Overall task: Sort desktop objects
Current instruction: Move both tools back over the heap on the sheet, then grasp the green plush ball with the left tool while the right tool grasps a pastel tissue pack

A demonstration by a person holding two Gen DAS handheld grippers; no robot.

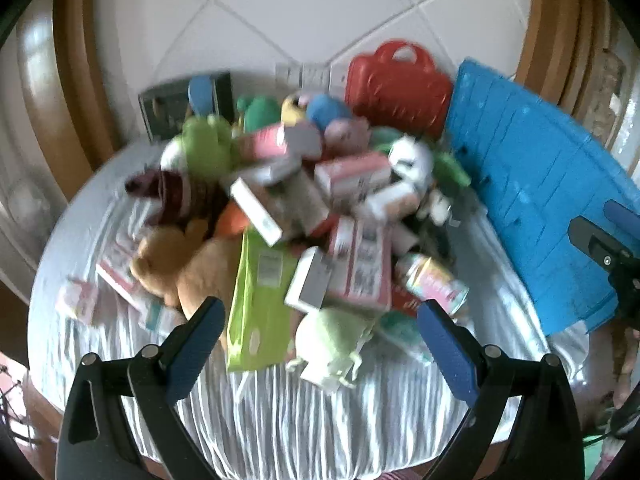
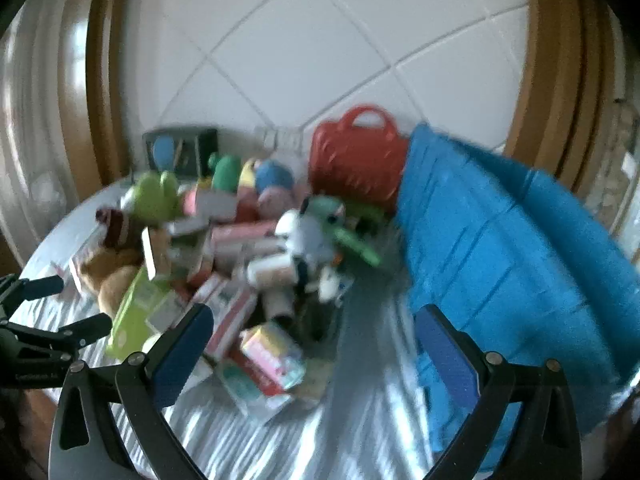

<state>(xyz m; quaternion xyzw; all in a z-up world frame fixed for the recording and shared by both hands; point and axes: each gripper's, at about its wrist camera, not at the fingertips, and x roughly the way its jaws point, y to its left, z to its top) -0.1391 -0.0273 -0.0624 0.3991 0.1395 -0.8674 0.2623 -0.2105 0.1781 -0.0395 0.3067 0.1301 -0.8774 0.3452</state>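
Jaws spread on both grippers, left gripper [image 1: 320,320] should pinch squarely the pale green plush [image 1: 332,344] nearest the blue bin [image 1: 540,208].

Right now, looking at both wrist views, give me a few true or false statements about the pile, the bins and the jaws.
1. The left gripper has open, empty jaws. True.
2. The red plastic handled case lies flat at the cloth's near edge. False: it stands upright at the back, against the tiled wall.
3. The big blue plastic crate sits right of the pile. True.
4. The right gripper clamps a box. False: its jaws are open, holding nothing.
5. The lime green flat packet lies on the pile's near side. True.
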